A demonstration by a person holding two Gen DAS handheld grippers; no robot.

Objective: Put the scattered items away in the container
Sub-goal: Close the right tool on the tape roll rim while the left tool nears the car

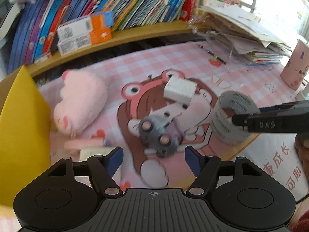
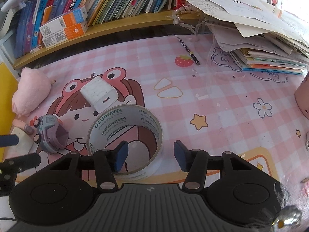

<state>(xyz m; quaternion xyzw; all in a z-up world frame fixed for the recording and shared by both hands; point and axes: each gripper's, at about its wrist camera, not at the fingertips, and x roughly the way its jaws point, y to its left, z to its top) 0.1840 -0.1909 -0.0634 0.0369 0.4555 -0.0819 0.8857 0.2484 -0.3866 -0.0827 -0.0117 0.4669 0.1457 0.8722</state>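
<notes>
A small grey-and-lilac toy truck (image 1: 158, 133) (image 2: 50, 133) lies on the pink checked mat. My left gripper (image 1: 154, 159) hovers just short of it, open, with its blue pads clear of the toy. A roll of clear tape (image 2: 125, 135) (image 1: 231, 118) stands on its flat side. My right gripper (image 2: 151, 157) is open around the roll's near wall, one finger inside the ring and the other outside, with a gap at the outer pad. A white charger block (image 2: 99, 94) (image 1: 180, 89) sits behind them. The yellow container (image 1: 21, 125) stands at the left edge.
A pink plush (image 1: 81, 100) lies next to the container, with a pink stick and a white eraser (image 1: 96, 152) below it. A pencil (image 2: 188, 48), a pile of papers and books (image 2: 260, 38) and a pink cup (image 2: 303, 100) are on the right. A bookshelf (image 2: 115, 27) runs along the back.
</notes>
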